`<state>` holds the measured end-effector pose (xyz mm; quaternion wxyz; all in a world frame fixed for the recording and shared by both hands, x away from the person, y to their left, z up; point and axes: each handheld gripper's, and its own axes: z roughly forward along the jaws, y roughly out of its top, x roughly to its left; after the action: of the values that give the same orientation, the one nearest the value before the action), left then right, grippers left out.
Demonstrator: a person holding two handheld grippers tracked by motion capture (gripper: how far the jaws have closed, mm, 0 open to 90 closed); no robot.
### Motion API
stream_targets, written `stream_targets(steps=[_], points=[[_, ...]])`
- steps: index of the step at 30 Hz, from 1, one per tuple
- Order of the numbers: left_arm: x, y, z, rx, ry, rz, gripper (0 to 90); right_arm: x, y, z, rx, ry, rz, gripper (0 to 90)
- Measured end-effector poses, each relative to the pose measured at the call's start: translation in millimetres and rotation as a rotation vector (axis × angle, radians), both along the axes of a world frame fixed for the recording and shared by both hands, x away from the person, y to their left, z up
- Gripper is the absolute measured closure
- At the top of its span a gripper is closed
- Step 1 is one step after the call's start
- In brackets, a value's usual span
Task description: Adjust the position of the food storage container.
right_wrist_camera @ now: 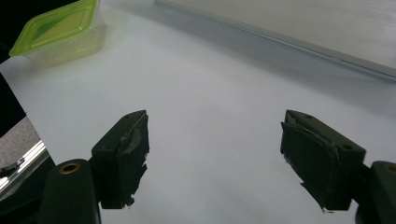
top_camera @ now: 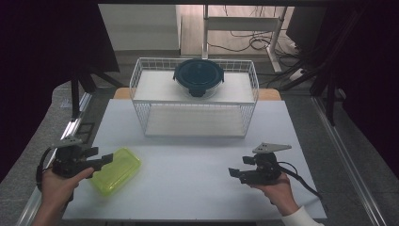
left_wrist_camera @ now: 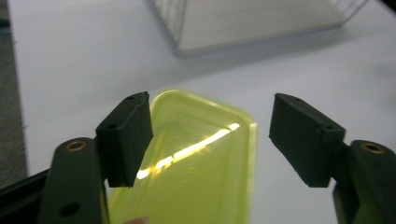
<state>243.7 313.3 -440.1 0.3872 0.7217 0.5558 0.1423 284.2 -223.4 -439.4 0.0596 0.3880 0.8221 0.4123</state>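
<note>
A yellow-green, translucent, rectangular lidded box [top_camera: 117,170] lies on the white table near its front left corner. My left gripper [top_camera: 106,159] is open at the box's left end. In the left gripper view the box [left_wrist_camera: 201,158] lies low between the spread jaws of that gripper [left_wrist_camera: 210,135]; the left jaw overlaps its edge and the right jaw stands apart from it. My right gripper [top_camera: 234,173] is open at the front right, pointing left over bare table. The right gripper view has nothing between its jaws [right_wrist_camera: 215,144], and the box [right_wrist_camera: 56,28] is far off at the upper left.
A white wire rack [top_camera: 136,75] stands at the back middle of the table. A dark blue round lidded bowl [top_camera: 198,76] sits on its upper shelf. The white tabletop [top_camera: 197,188] spreads between the two grippers. Dark stands and cables surround the table.
</note>
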Motion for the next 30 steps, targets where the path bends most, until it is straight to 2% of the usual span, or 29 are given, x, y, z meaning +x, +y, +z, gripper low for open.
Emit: stream_targets(steps=[2,3,4,5,6,7,8,10,13,14,15,16,17,19,22,24,26,30], points=[[10.3,3.6,-5.6,0.009,0.017,0.009,36.1,0.0,0.9,-1.2,-0.006,0.002,0.003,23.2],[25.1,7.4,-12.2,0.013,0.041,0.018,37.4,0.1,1.4,-1.5,-0.007,0.004,0.002,23.2],[32.4,9.1,-15.0,0.014,0.058,0.024,38.2,0.2,1.4,-1.6,-0.009,0.004,0.004,23.2],[32.4,9.1,-15.0,0.014,0.058,0.024,39.1,0.2,1.4,-1.6,-0.009,0.004,0.004,23.2],[40.9,10.8,-18.1,0.020,0.072,0.030,39.1,0.3,1.5,-1.7,-0.010,0.005,0.005,23.2],[47.1,11.5,-20.5,0.031,0.078,0.026,41.5,0.5,1.5,-1.8,-0.012,0.005,0.006,23.2],[53.2,11.8,-23.0,0.046,0.085,0.018,47.9,0.6,1.2,-1.9,-0.016,0.006,0.006,23.2],[64.1,12.1,-27.8,0.073,0.105,0.007,51.0,0.7,1.0,-1.9,-0.019,0.006,0.006,23.2],[77.5,8.8,-33.5,0.120,0.137,-0.031,67.3,0.5,0.9,-2.8,-0.028,0.006,0.006,23.0],[83.3,6.5,-37.1,0.162,0.147,-0.039,78.3,0.4,1.4,-3.8,-0.036,0.005,0.006,22.6],[83.3,6.5,-37.1,0.162,0.147,-0.039,83.0,0.4,1.4,-3.8,-0.036,0.005,0.006,22.6],[88.4,5.0,-41.3,0.188,0.164,-0.061,87.3,0.1,1.7,-4.4,-0.047,0.008,0.007,22.3],[88.4,5.0,-41.3,0.188,0.164,-0.061,89.6,0.1,1.9,-4.8,-0.048,0.008,0.007,22.2],[91.6,3.3,-45.3,0.219,0.194,-0.083,90.0,0.1,1.9,-5.0,-0.048,0.008,0.007,22.2],[91.4,-0.7,-48.5,0.249,0.212,-0.112,90.0,0.0,2.1,-5.7,-0.052,0.010,0.009,22.1],[89.8,-3.5,-49.6,0.237,0.211,-0.138,90.0,0.2,2.2,-6.0,-0.053,0.010,0.009,22.1],[88.9,-7.7,-50.7,0.249,0.212,-0.155,90.0,1.3,1.9,-7.6,-0.049,0.014,0.005,22.1],[87.8,-20.3,-49.6,0.248,0.212,-0.220,90.0,4.6,-0.4,-10.4,-0.047,0.034,-0.015,22.2]])
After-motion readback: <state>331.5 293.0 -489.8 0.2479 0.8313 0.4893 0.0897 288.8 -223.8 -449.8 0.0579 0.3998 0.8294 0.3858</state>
